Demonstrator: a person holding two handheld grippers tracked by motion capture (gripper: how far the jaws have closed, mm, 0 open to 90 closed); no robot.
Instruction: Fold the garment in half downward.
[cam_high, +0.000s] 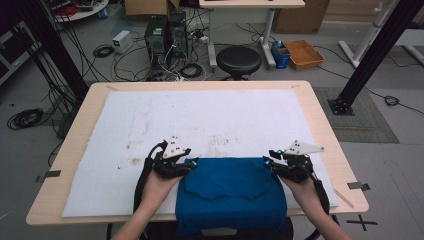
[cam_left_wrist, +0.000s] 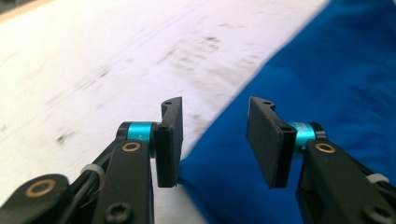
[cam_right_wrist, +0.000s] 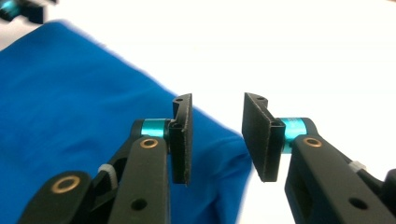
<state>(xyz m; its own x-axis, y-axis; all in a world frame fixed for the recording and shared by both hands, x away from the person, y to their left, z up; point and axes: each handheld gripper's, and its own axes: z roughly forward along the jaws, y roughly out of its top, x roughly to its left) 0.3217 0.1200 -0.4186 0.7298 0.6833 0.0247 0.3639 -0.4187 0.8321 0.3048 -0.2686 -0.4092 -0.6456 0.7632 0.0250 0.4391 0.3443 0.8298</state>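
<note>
High view showed us holding a black two-jaw gripper in each hand at the near edge of a pale wooden table (cam_high: 70, 145) covered by a stained white felt mat (cam_high: 150, 120). A folded royal-blue cloth garment (cam_high: 230, 192) lay on the mat's near middle and hung over the table's front edge. Our left gripper (cam_high: 192, 162) sat at the cloth's far left corner, and our right gripper (cam_high: 268, 162) sat at its far right corner.

Left gripper view showed our left gripper (cam_left_wrist: 214, 140) with its jaws parted and nothing pinched between them; the blue cloth's edge ran under the gap, with white mat on one side. Right gripper view showed our right gripper (cam_right_wrist: 215, 137) likewise with jaws apart and clear of the fabric, its corner lying below them. Beyond the table stood a round black stool (cam_high: 238, 61) on a grey floor strewn with cables.
</note>
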